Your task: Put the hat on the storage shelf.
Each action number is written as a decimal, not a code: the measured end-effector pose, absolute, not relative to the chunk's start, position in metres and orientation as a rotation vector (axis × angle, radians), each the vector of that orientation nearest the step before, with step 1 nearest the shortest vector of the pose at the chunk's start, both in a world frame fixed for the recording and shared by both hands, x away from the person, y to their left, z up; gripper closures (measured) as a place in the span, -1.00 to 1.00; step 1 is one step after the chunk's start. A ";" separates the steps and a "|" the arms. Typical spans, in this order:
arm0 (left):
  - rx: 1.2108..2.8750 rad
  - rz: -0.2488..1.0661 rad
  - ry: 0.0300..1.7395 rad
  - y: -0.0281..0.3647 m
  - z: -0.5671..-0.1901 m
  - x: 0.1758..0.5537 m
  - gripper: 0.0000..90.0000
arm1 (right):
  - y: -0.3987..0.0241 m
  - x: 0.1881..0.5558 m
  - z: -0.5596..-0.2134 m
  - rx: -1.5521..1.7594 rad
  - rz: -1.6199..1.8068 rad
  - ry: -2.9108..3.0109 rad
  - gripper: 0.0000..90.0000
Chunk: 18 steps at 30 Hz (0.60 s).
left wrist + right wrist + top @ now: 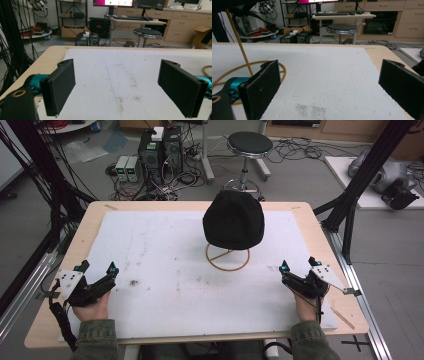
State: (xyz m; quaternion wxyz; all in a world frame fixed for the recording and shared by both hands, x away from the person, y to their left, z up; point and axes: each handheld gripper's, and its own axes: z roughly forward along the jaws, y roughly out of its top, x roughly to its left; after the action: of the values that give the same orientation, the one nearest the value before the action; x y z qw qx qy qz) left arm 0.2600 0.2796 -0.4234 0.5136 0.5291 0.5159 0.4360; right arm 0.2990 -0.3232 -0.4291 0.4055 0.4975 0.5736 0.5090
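Observation:
A black knit beanie [233,220] sits on a thin brass-coloured wire stand [228,257] at the middle of the white mat [165,270]. The stand's ring base and slanted rod [238,42] rise at the left of the right gripper view, and a bit of the ring [207,70] shows at the right edge of the left gripper view. My left gripper [96,268] rests near the mat's front left, open, with nothing between its jaws. My right gripper [300,265] rests near the front right, open and empty too. Both are well apart from the beanie.
The wooden table [320,240] frames the mat. Faint brown stains [134,282] mark the mat. Beyond the far edge stand a black stool [249,144], computer boxes [160,150] and tangled cables on the floor. Black frame posts [360,180] flank the table.

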 end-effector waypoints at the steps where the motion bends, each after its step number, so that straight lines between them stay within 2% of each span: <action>1: 1.273 1.047 1.240 0.280 -0.423 0.260 -0.67 | -0.323 0.299 -0.429 1.255 1.284 1.447 -0.93; 18: 1.275 1.043 1.237 0.278 -0.423 0.262 -0.67 | -0.325 0.298 -0.430 1.257 1.283 1.460 -0.93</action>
State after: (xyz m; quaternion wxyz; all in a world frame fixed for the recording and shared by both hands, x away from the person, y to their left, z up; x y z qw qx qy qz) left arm 0.2616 0.2784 -0.4233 0.5147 0.5306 0.5148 0.4342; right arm 0.2979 -0.3245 -0.4303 0.4017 0.4974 0.5777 0.5075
